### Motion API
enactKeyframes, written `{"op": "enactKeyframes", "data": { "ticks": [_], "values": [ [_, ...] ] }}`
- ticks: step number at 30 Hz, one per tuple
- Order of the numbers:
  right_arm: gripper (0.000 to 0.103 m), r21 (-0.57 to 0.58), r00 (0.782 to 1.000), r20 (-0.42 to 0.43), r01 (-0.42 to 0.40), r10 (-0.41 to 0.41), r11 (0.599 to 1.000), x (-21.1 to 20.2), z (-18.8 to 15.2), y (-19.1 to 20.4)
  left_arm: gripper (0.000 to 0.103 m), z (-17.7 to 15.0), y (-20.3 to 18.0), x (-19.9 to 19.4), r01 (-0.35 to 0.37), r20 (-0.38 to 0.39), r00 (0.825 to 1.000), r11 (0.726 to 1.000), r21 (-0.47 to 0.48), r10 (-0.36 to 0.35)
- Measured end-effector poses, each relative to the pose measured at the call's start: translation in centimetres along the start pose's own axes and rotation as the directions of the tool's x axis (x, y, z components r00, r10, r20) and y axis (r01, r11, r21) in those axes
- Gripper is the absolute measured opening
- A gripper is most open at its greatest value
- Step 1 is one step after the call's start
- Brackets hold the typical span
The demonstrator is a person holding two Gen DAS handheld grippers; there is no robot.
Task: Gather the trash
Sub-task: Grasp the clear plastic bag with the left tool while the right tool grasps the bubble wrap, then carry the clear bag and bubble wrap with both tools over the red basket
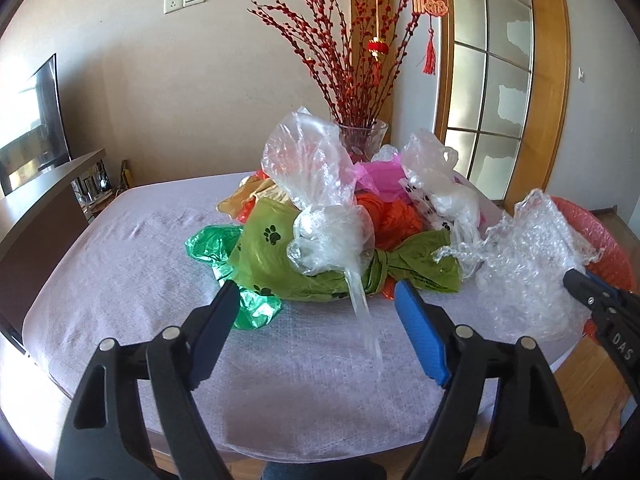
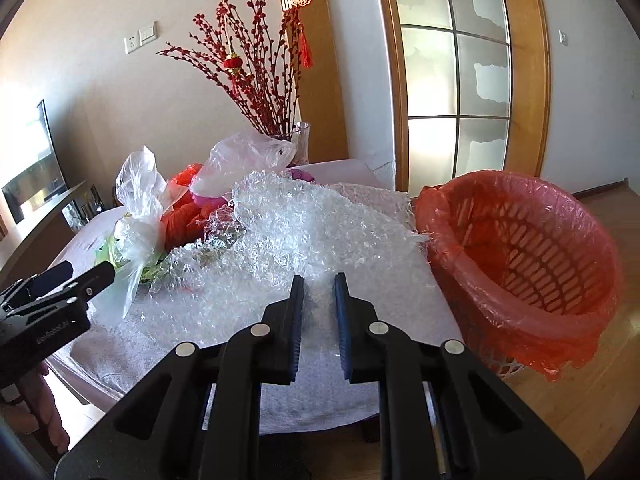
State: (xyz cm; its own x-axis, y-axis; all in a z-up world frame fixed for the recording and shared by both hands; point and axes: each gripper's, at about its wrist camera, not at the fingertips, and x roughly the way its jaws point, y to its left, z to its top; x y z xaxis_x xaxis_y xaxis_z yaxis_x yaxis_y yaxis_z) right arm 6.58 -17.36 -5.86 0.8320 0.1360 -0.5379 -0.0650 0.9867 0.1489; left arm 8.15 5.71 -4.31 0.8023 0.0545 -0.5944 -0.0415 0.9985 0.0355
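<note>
Item one — my right claw: jaws narrowed to a slim gap with a fold of the bubble wrap between them. From its own camera I judge it clamped on that sheet, though the clear film makes actual contact hard to confirm. The left-hand view shows the claw's tips pressed against the sheet's far edge.

Item two — my left claw: jaws spread wide, nothing between them, hovering over the bare cloth just short of the pile.

Item three, bubble wrap: a large clear sheet, crumpled, lying on the table's right side near the bin. Judged very light, soft and springy; it should bunch rather than slide. Best taken by a thick fold, not a single layer.

Item four, pile of bags: a green paw-print bag, knotted, with a knotted clear bag on top and orange and pink bags behind. All judged light, limp and slippery; the knots are the surest grip.

Item five, bin: red basket with red liner, beside the table on the right, nothing visible inside.

Item six, glass vase: behind the pile, fragile, to be avoided.
</note>
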Motion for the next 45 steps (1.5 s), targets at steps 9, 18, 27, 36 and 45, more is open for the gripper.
{"op": "enactKeyframes", "data": {
  "ticks": [9, 18, 27, 36, 45],
  "values": [
    [0.016, 0.005, 1.0, -0.006, 0.002, -0.002, 1.0, -0.4, -0.6, -0.7, 0.004, -0.8, 0.5, 4.2, 0.092, -0.148, 0.984, 0.993, -0.07, -0.102],
    [0.016, 0.008, 1.0, 0.025, 0.0, 0.0, 1.0, -1.3, 0.2, -1.0, 0.002, 0.7, 0.4, 0.6, 0.159, -0.027, 0.987, 0.987, -0.013, -0.16],
    [0.016, 0.007, 0.998, 0.056, 0.013, -0.013, 1.0, -2.0, 1.3, -1.9, 0.002, 3.1, -0.7, -2.9, 0.225, 0.059, 0.972, 0.973, 0.043, -0.228],
    [0.015, 0.003, 0.996, 0.081, 0.026, -0.026, 1.0, -2.8, 2.7, -2.8, 0.002, 6.4, -3.3, -4.9, 0.326, 0.086, 0.939, 0.941, 0.091, -0.334],
    [0.015, 0.045, 0.994, 0.102, 0.039, -0.043, 0.998, -4.0, 4.3, -5.1, 0.002, 9.6, -7.7, -7.7, 0.448, 0.082, 0.882, 0.88, 0.158, -0.464]
  ]
}}
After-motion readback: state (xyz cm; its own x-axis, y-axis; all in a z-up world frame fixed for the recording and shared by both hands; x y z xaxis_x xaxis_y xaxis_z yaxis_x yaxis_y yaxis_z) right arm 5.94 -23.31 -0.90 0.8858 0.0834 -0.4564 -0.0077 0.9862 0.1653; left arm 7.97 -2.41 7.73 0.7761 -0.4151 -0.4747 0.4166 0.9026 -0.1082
